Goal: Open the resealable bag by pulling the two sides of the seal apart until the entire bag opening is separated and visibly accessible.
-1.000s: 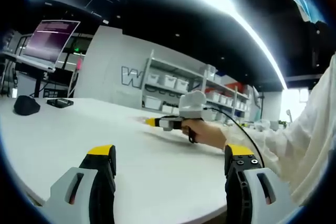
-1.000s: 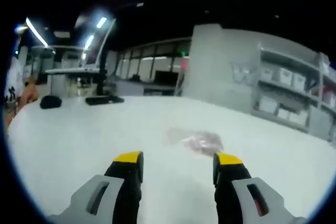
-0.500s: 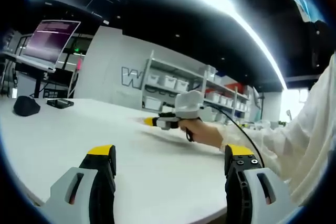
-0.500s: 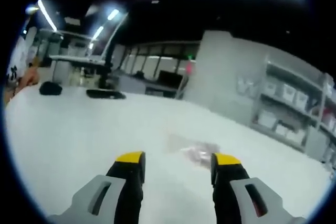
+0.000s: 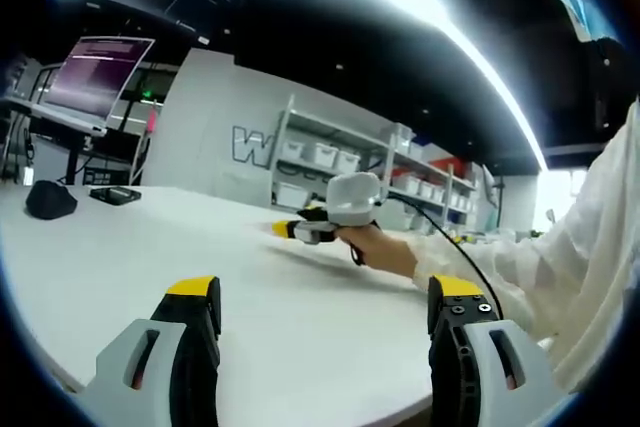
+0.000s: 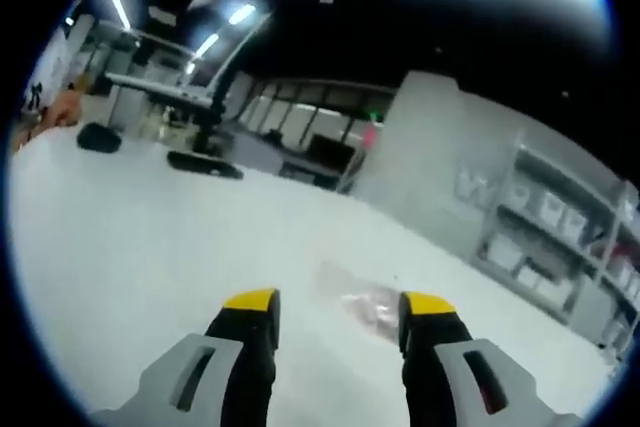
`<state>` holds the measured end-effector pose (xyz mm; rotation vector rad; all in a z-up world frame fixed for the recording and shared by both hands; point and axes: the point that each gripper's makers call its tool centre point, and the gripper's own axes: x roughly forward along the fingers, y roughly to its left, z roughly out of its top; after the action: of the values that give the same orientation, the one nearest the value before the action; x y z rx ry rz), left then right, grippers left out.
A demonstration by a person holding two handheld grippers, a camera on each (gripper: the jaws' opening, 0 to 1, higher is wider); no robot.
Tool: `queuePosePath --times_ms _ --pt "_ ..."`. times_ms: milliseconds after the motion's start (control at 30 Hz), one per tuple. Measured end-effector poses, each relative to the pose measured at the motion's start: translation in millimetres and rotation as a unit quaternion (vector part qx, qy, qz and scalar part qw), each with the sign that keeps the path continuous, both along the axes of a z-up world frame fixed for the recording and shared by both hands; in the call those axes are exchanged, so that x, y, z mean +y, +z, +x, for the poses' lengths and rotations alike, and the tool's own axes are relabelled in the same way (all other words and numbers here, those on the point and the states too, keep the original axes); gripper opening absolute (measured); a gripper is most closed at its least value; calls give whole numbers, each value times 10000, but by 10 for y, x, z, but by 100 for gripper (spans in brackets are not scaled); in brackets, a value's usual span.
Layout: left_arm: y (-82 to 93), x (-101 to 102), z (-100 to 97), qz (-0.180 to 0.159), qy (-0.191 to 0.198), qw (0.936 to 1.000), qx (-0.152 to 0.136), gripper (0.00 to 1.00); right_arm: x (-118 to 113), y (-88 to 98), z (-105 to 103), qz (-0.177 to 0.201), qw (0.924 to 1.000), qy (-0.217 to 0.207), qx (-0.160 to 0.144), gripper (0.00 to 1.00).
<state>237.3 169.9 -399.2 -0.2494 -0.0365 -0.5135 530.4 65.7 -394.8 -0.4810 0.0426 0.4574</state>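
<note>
Just beyond right gripper [image 6: 335,309] fingers (spread, empty): bag [image 6: 372,303], flat.

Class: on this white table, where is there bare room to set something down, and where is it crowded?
Bare: the table between the black pouch and the bag. Crowded: around the bag, ahead of the open right gripper.

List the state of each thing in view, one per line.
Bag: flat on the table, ungripped; seal too blurred to judge.
Left tool: open, empty, above the table.
Right tool: open, empty, pointed at the bag.
Monitor: on.
Phone: lying flat on the table.
</note>
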Motion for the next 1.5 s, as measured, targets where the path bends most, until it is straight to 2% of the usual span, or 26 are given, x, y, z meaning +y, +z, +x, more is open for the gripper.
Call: queuePosePath --times_ms 300,533,733,1133,1500 --pt "-3 -4 4 -26 -6 10000 7 84 63 -23 50 -44 9999 106 0 45" --pt "-3 -13 8 -16 -16 10000 4 84 95 -10 70 -98 9998 154 -110 44" --pt "-7 -13 7 -8 -17 10000 7 84 126 -50 92 -300 9993 153 -141 43" --pt "-15 -3 4 -15 -15 10000 13 84 176 -26 170 -336 9992 121 -158 39" --pt "-19 16 -2 -19 -5 10000 11 84 258 -95 258 -423 9990 124 -79 35"
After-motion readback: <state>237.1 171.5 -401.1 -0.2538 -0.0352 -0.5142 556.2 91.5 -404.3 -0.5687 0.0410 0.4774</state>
